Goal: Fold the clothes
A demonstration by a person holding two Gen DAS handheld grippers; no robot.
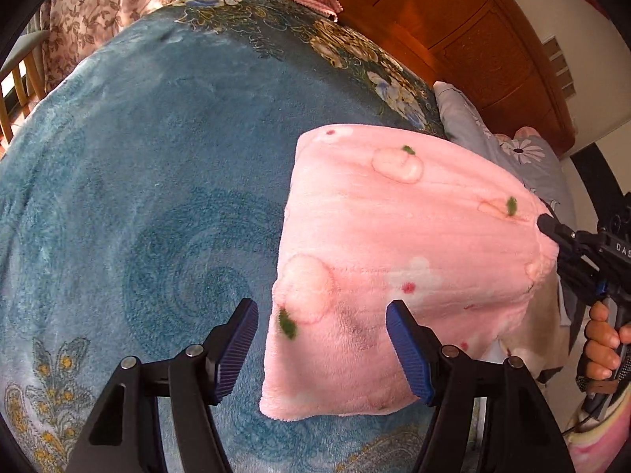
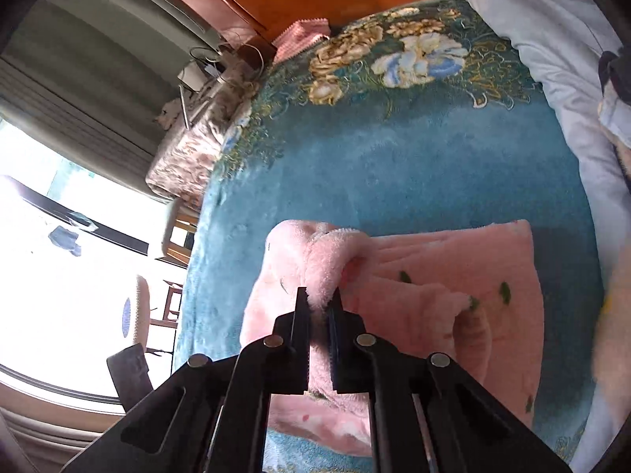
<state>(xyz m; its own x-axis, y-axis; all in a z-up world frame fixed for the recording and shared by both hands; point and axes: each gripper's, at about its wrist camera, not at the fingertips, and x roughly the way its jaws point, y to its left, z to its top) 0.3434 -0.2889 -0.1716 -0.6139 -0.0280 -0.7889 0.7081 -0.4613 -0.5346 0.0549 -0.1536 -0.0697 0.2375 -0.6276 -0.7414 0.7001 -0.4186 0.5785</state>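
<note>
A pink fleece garment [image 1: 394,260] with peach and flower prints lies folded on the teal blanket [image 1: 157,165] of a bed. My left gripper [image 1: 321,349] is open and empty, its blue pads either side of the garment's near corner, just above it. My right gripper [image 2: 318,299] is shut on a bunched edge of the pink garment [image 2: 434,276] and holds that edge lifted off the bed. The right gripper also shows in the left wrist view [image 1: 552,228] at the garment's right edge, held by a hand [image 1: 601,347].
A light blue floral quilt [image 1: 512,153] lies along the bed's right side. A wooden headboard [image 1: 473,31] stands behind. A pink striped cloth [image 2: 299,35] sits at the far bed corner. A floral bedding pile [image 1: 118,4] lies far left. A window [image 2: 59,256] and chairs are beyond the bed.
</note>
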